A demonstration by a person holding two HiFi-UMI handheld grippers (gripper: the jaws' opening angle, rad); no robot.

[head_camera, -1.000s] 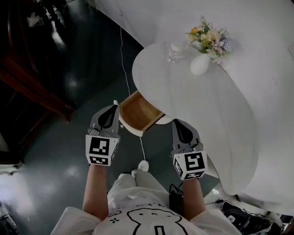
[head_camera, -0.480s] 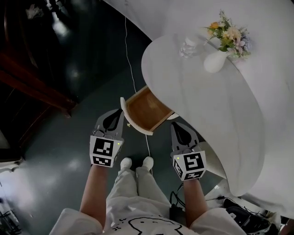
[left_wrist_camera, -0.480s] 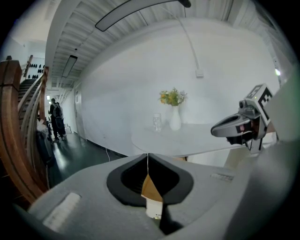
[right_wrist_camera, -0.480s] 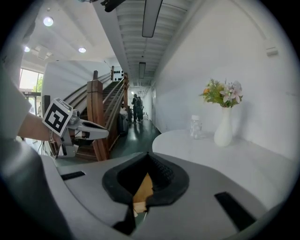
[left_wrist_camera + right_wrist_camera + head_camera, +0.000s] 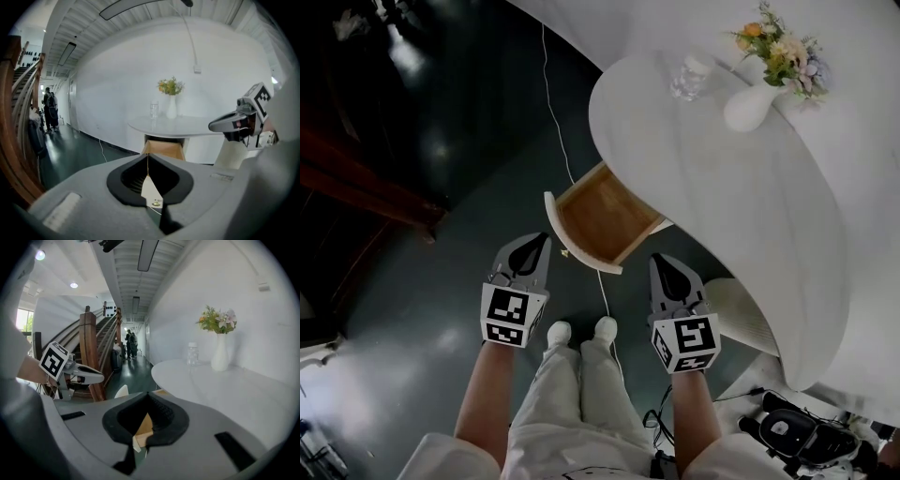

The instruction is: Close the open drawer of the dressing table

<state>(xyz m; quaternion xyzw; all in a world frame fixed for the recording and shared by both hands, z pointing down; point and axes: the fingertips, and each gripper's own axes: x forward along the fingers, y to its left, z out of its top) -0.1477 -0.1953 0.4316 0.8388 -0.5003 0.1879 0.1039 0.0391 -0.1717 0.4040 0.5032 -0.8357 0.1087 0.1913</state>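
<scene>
Facing open drawer (image 5: pixel 602 217) of dressing table (image 5: pixel 694 169): front panel lay just ahead, between left gripper (image 5: pixel 532 246) and right gripper (image 5: pixel 664 262). Both jaws together, empty. Left judged slightly nearer.

Dressing table (image 5: pixel 741 187): against the wall, at the right
Drawer (image 5: pixel 602 217): pulled out from the table's near left edge, over the floor
Vase of flowers (image 5: pixel 750 106): on the table, far side, by the wall
Glass (image 5: pixel 687 77): on the table, just left of the vase
Left gripper (image 5: pixel 532 246): just before the drawer's left corner
Right gripper (image 5: pixel 664 264): before the drawer's right side
Cable (image 5: pixel 558 122): on the floor, running from the wall under the drawer
</scene>
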